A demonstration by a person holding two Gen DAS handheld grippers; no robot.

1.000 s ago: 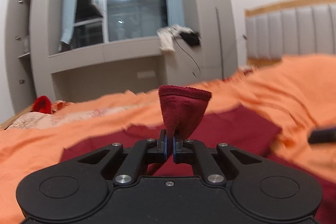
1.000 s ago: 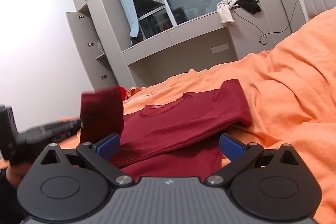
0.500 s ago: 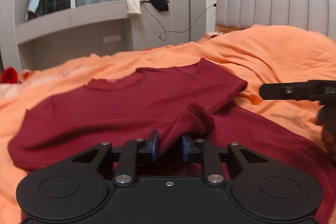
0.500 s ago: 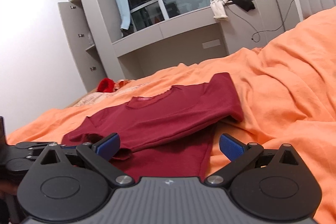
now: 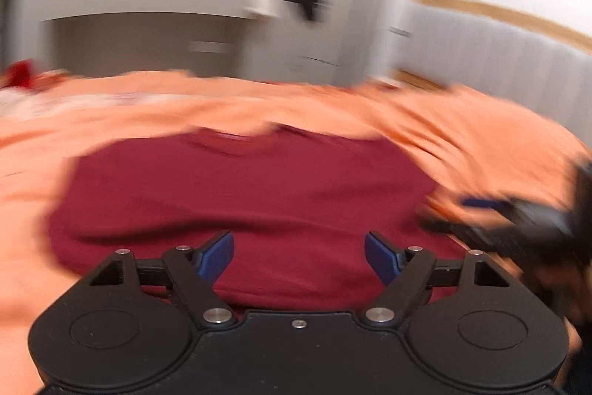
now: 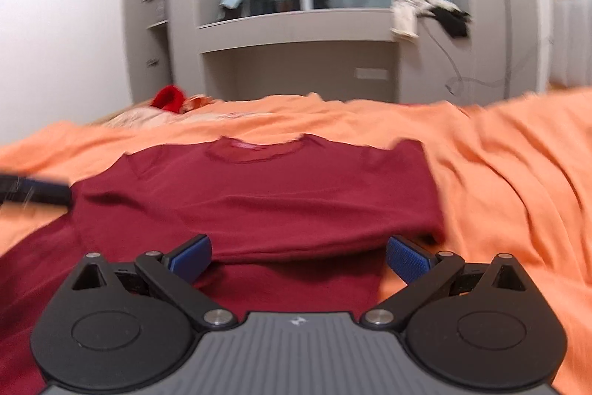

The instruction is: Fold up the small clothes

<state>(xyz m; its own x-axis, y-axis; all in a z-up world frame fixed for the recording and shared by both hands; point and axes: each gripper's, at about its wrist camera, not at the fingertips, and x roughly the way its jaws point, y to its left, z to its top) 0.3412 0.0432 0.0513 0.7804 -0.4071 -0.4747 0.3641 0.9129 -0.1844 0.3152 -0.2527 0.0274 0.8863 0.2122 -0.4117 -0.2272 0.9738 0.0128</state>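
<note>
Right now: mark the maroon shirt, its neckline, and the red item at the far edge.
maroon shirt (image 6: 259,202), right wrist view, folded chest panel
neckline (image 6: 255,149), right wrist view, collar band
red item (image 6: 168,97), right wrist view, its middle

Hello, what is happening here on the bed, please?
A person with a gripper in each hand is folding a dark red shirt on an orange bedsheet. The left gripper has just been opening, and nothing is between its fingers. The right gripper is open and empty too. The shirt lies partly folded.
</note>
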